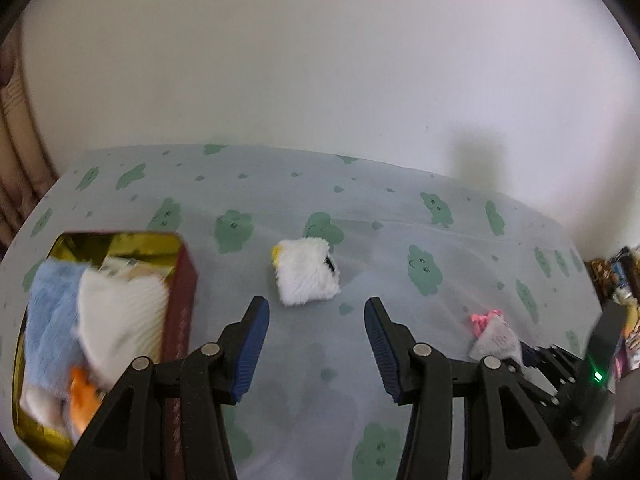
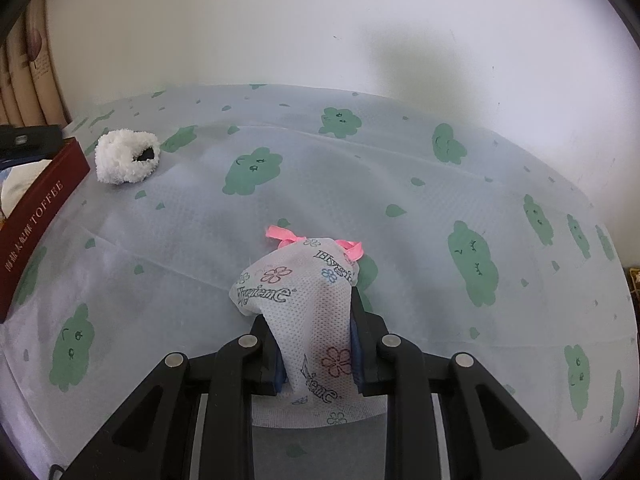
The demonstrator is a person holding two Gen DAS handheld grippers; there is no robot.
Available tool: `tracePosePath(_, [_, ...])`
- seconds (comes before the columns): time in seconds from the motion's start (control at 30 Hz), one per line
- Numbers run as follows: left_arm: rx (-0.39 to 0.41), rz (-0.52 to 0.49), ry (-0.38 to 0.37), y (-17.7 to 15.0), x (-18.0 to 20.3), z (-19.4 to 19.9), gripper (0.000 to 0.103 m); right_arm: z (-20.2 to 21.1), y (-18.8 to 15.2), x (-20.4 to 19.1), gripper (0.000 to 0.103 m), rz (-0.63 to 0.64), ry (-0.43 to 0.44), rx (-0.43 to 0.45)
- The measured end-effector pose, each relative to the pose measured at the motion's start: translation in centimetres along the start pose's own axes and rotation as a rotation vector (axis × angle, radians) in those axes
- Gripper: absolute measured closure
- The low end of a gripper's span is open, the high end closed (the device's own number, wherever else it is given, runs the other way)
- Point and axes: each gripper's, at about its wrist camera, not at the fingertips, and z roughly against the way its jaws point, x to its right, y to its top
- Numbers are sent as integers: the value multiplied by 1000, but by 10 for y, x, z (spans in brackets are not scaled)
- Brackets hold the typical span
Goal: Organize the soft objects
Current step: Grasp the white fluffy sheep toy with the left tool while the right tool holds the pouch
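Note:
My left gripper [image 1: 316,346] is open with nothing between its blue pads. Just beyond it lies a fluffy white plush toy [image 1: 306,271] with a yellow spot, seen also as the plush toy [image 2: 126,156] in the right wrist view. To the left stands a dark red tin [image 1: 182,304] with a gold inside, holding a blue towel [image 1: 50,320], a white ribbed cloth [image 1: 120,320] and an orange thing [image 1: 82,398]. My right gripper [image 2: 316,344] is shut on a white mesh pouch [image 2: 308,300] printed with flowers and tied with a pink ribbon [image 2: 286,236]. The pouch [image 1: 494,340] shows at the left view's right.
A pale cloth with green cloud faces [image 2: 400,208] covers the table, which ends at a white wall [image 1: 320,60]. The red tin [image 2: 36,220], marked TOFFEE, is at the right view's left edge. Beige striped material [image 2: 24,72] stands at the far left; clutter [image 1: 624,280] lies past the table's right end.

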Motion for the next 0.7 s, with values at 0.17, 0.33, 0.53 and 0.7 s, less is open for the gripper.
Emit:
tracePosePath(0.17, [-21, -48, 26, 13, 13, -28, 52, 0, 0, 2, 80, -10, 14, -1])
tracePosePath(0.33, [-44, 10, 7, 23, 8, -54, 52, 0, 0, 4, 79, -16, 24, -1])
tracePosePath(0.53, [-60, 43, 45, 28, 2, -74, 52, 0, -1, 4, 77, -17, 35, -1])
tracePosePath(0.7, [-42, 7, 74, 33, 3, -81, 52, 0, -1, 4, 77, -25, 42, -1])
